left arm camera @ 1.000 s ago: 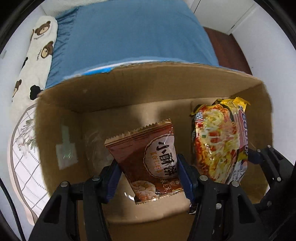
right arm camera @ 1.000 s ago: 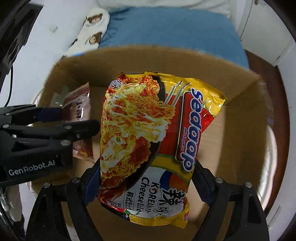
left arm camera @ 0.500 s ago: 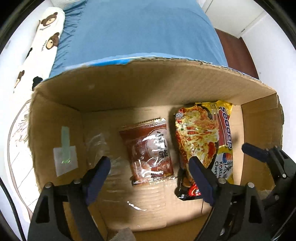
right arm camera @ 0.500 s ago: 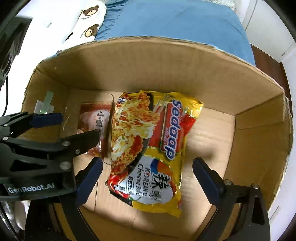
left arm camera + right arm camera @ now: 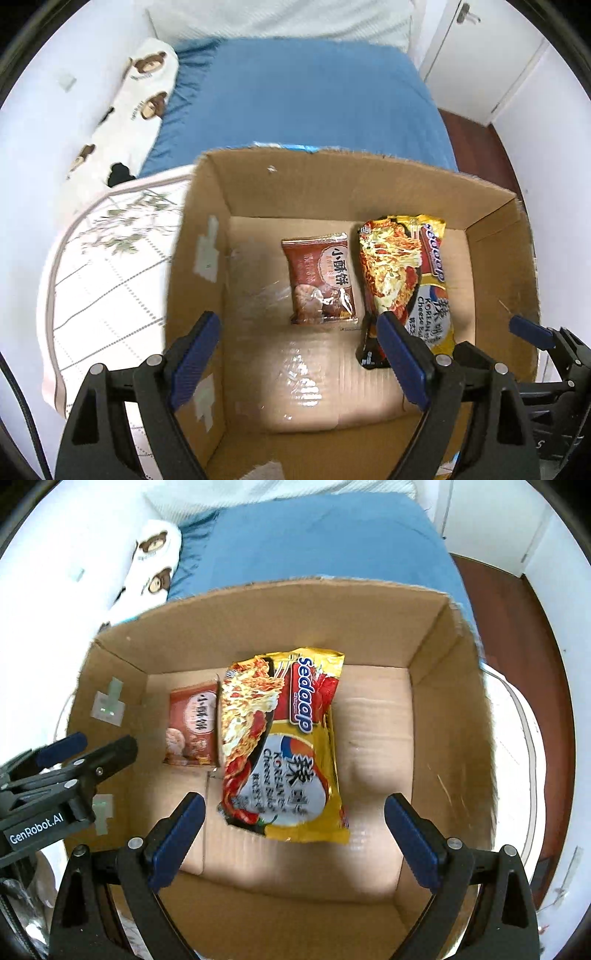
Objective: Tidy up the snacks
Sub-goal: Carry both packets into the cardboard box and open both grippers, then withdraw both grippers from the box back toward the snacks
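Note:
A brown snack packet (image 5: 320,277) and a yellow-red instant noodle pack (image 5: 404,273) lie side by side on the floor of an open cardboard box (image 5: 332,192). They also show in the right wrist view: the packet (image 5: 192,725) left of the noodle pack (image 5: 286,746), inside the box (image 5: 258,627). My left gripper (image 5: 299,354) is open and empty above the box's near left part. My right gripper (image 5: 291,834) is open and empty above the box's near edge. The left gripper also shows at the left of the right wrist view (image 5: 74,749).
The box stands on a white patterned round table (image 5: 107,266). Behind it is a bed with a blue sheet (image 5: 303,96) and a bear-print pillow (image 5: 129,110). White walls, a door (image 5: 476,55) and brown floor (image 5: 517,627) lie to the right.
Both grippers opened and let go: the brown packet and the noodle pack dropped to the box floor. Both grippers then pulled up and back from the box.

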The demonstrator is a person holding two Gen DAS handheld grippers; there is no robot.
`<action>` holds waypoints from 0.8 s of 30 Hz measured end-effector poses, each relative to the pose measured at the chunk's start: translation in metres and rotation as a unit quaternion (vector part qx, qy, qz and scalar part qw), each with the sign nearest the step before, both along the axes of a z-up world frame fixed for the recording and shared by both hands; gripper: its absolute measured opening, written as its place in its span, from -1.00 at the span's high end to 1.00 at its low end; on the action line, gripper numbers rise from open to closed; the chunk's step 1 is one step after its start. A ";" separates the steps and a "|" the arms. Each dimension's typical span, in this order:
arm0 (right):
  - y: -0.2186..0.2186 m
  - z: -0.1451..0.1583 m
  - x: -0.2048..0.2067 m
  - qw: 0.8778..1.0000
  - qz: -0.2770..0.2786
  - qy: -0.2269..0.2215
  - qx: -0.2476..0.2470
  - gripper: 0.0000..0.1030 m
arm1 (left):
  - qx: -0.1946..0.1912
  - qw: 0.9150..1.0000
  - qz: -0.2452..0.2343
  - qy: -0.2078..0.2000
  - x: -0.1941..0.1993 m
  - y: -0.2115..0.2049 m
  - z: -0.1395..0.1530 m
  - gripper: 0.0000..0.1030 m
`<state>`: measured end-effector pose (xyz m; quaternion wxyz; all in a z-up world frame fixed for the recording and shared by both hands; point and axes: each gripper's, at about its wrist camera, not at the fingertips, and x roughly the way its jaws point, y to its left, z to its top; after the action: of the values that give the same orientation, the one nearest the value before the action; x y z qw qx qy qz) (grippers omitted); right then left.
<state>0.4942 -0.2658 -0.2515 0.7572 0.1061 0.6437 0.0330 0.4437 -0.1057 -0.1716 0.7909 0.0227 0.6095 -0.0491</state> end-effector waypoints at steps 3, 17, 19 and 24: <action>0.016 0.020 -0.008 0.999 -0.004 -0.026 -0.024 -0.93 | 0.002 1.000 0.002 -0.025 -0.012 0.008 0.015 -0.68; 0.025 0.093 -0.090 0.994 -0.027 -0.099 -0.021 -0.93 | -0.010 0.996 0.003 -0.088 -0.075 0.021 0.064 -0.68; 0.024 0.098 -0.101 0.994 -0.031 -0.102 -0.012 -0.93 | -0.010 0.996 0.005 -0.091 -0.085 0.022 0.066 -0.68; 0.022 0.096 -0.132 0.995 -0.034 -0.095 0.000 -0.93 | 0.001 0.998 0.009 -0.069 -0.123 0.028 0.047 -0.68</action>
<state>0.3622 -0.2440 -0.1557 0.8153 0.1247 0.5652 0.0170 0.3207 -0.0778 -0.1242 0.8317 0.0210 0.5535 -0.0399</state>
